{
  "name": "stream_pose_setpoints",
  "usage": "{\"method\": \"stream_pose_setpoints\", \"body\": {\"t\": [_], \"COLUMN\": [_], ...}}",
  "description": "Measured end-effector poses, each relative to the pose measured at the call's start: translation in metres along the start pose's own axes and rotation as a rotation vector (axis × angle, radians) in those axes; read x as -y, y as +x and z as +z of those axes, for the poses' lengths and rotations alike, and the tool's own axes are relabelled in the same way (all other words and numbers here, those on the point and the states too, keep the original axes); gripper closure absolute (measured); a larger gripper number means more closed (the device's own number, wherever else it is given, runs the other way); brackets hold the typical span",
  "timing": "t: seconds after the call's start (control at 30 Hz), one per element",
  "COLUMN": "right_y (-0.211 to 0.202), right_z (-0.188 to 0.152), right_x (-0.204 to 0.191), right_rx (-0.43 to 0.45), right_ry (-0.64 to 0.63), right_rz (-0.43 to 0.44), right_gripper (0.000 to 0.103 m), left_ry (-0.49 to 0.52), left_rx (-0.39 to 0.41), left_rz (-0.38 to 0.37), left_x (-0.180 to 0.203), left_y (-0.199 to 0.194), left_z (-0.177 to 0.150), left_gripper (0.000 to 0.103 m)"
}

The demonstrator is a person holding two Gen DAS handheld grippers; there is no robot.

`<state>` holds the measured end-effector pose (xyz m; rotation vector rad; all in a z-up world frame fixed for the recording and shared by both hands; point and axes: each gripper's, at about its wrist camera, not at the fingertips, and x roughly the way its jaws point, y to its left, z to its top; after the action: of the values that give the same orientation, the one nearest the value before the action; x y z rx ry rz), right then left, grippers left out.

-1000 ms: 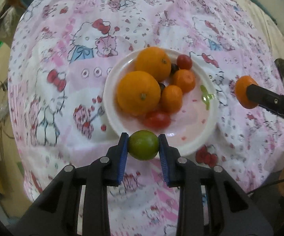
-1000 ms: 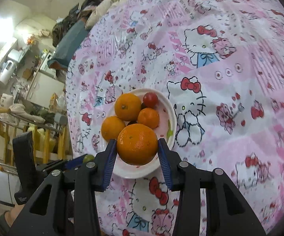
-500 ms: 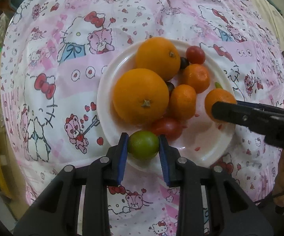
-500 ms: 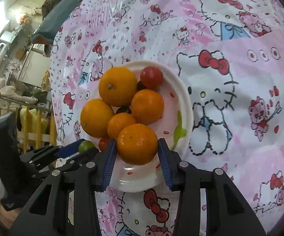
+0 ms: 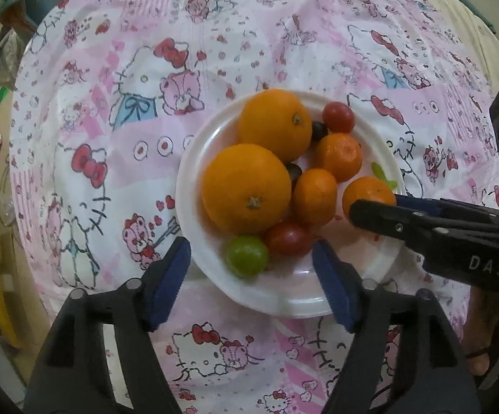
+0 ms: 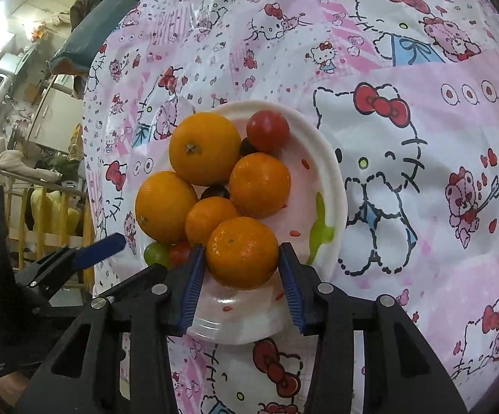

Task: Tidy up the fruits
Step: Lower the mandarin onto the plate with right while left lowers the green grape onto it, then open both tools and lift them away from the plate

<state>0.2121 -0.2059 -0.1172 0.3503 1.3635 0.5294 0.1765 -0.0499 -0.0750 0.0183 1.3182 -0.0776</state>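
Note:
A white plate (image 5: 284,307) holds two big oranges (image 5: 246,189), small mandarins, red cherry tomatoes (image 5: 289,239) and dark grapes. A green lime (image 5: 247,256) lies free on the plate's near edge, beside a tomato. My left gripper (image 5: 249,246) straddles the lime with its jaws opening, and the pads are well clear of it. My right gripper (image 6: 239,262) has its pads against both sides of a mandarin (image 6: 242,252) low over the plate (image 6: 235,334), its jaws just easing apart. In the left wrist view that gripper (image 5: 370,212) reaches in from the right.
A pink cartoon-cat tablecloth (image 5: 128,138) covers the round table, whose edge falls away at the left (image 6: 90,172). Beyond it are shelves and household clutter (image 6: 15,103). A person's hand (image 5: 491,345) shows at the lower right.
My left jaws have opened and the lime now lies on the plate. My right gripper has come down over the plate's right side with the mandarin.

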Motion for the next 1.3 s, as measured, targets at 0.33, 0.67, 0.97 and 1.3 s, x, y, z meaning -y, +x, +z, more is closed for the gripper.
{"method": "stream_pose_setpoints", "body": {"t": [0.33,0.67,0.97,1.3], "right_y": [-0.018,-0.047,-0.094,-0.12], "right_z": [0.006,0.007,-0.012,-0.051], "right_x": [-0.001,-0.014,-0.033,-0.034], "right_rx": [0.073,0.193,0.33,0.4], "right_ry": [0.02,-0.015,-0.079,-0.053], "right_rz": [0.013,0.005,-0.048,-0.087], "right_gripper": [0.027,0.022,0.017,0.005], "left_ry": [-0.006,-0.005,-0.072,-0.084], "left_rx": [0.059,0.154,0.221,0.318], "left_rz": [0.008,0.028,-0.008,0.006], "left_x": [-0.001,-0.003,-0.018,-0.03], "left_y": [-0.013,-0.031,-0.05,-0.085], "left_z": [-0.006,-0.009,-0.014,-0.037], "left_gripper": [0.022,0.022,0.022,0.006]}}
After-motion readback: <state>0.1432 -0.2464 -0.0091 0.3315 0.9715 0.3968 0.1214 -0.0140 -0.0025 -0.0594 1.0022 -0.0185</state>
